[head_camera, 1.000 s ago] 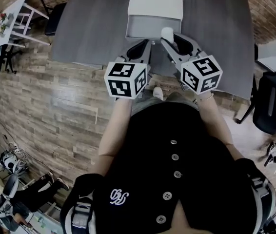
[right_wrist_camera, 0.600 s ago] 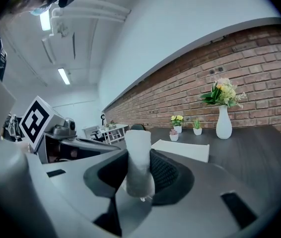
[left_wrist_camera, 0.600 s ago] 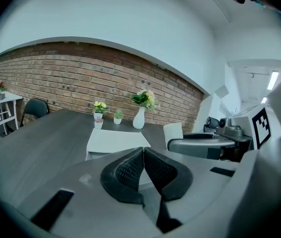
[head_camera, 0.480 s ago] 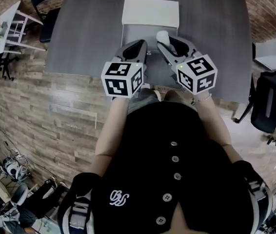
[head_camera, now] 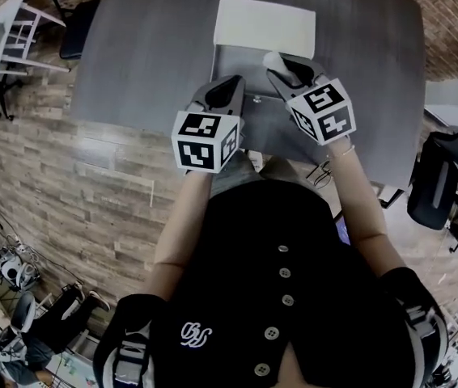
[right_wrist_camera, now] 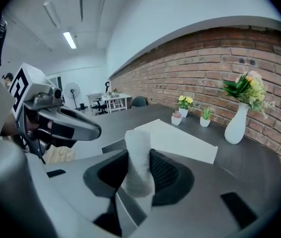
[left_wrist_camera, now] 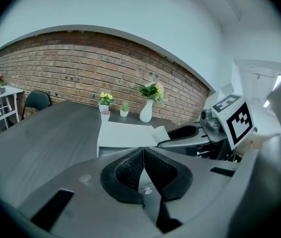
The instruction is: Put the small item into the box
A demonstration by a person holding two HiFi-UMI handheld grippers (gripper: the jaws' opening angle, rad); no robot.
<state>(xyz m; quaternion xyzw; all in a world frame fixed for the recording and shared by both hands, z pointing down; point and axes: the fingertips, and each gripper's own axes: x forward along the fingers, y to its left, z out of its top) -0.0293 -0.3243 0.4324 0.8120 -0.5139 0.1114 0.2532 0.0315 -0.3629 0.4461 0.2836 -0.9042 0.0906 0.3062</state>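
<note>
Right claw (right_wrist_camera: pixel 136 176) pinches white cylindrical item (right_wrist_camera: pixel 138 145); left claw (left_wrist_camera: pixel 143 163) pressed together, empty; white rectangular box (head_camera: pixel 265 26) beyond.

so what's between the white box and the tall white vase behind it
Nothing: only bare dark grey table top lies between the white open box and the tall white vase, shown most clearly in the right gripper view.

an office: long grey table (head_camera: pixel 132 55), office chairs (head_camera: pixel 433 180), brick wall (left_wrist_camera: pixel 81 63) (potted plants (left_wrist_camera: pixel 105 99) along it).
</note>
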